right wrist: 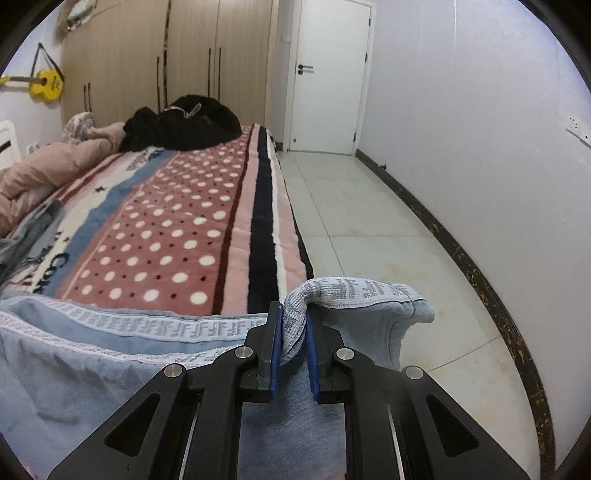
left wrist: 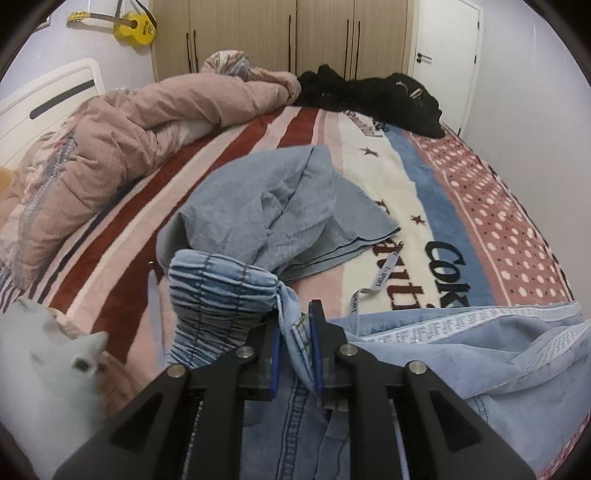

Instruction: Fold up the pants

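A: Bedroom, left to right: the left gripper (left wrist: 297, 325) clenches the pants (left wrist: 461, 354) at the elastic waistband (left wrist: 221, 291).

B: And the right gripper (right wrist: 294, 325) pinches the patterned side stripe (right wrist: 155, 326); the denim stretches between them across the bed (right wrist: 177, 229).

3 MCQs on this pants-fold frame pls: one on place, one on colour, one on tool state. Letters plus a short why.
1. Where does the black clothing pile lie?
A. on the floor
B. at the far end of the bed
C. in the wardrobe

2. What colour is the toy guitar on the wall?
A. yellow
B. red
C. green

3. How is the right tool?
A. wide open, nothing in it
B. shut on the pants' patterned band
C. shut on the blanket

Key: 1 B, it sits on the striped blanket before the wardrobe; 2 A, plainly yellow; 3 B, the blue pads pinch the light blue pants.
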Tool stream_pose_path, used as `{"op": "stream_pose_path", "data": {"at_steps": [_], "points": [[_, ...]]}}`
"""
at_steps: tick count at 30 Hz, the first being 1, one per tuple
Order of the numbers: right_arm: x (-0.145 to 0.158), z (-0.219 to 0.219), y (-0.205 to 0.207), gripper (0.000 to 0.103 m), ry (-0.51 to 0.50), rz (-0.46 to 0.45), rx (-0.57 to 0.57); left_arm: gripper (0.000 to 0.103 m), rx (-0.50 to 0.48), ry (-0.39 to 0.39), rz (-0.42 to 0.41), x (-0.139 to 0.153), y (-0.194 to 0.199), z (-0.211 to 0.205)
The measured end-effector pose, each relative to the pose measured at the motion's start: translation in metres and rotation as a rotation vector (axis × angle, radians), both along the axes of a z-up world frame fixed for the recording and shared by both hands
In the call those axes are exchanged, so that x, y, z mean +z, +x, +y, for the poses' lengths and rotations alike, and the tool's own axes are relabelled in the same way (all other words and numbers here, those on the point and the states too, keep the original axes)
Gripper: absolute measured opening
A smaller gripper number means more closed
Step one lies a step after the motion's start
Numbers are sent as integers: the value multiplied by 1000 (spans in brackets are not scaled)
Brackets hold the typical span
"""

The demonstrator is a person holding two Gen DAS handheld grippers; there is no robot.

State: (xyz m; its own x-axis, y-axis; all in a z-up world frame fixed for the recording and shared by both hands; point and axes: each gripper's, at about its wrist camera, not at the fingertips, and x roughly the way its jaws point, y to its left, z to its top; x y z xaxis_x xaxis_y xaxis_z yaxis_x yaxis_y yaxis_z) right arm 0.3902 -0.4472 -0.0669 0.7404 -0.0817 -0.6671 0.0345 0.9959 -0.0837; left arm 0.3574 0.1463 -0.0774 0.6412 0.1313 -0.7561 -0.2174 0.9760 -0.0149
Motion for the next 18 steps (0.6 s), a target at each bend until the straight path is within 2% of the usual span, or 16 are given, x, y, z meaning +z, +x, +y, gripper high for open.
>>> {"op": "stream_pose_path", "data": {"at_steps": [9, 11, 13, 14, 15, 17, 18], "points": [[-26, 4, 24, 7, -20, 51, -15, 14, -19, -14, 68, -23, 23, 3], [-30, 5, 26, 9, -11, 62, -13, 22, -42, -38, 73, -20, 20, 4], [-29, 7, 24, 22, -1, 68, 0, 50, -88, -80, 61, -13, 13, 5], [-27, 8, 21, 36, 3, 63, 9, 54, -104, -88, 51, -8, 9, 4], [-25, 10, 18, 44, 7, 57, 23, 57, -117, -86, 38, -3, 4, 2], [-15, 18, 9, 47, 6, 42, 60, 65, -141, -56, 13, 11, -8, -3], [-9, 23, 3, 47, -2, 32, 72, 77, -142, -11, -24, 21, -17, -8]]}}
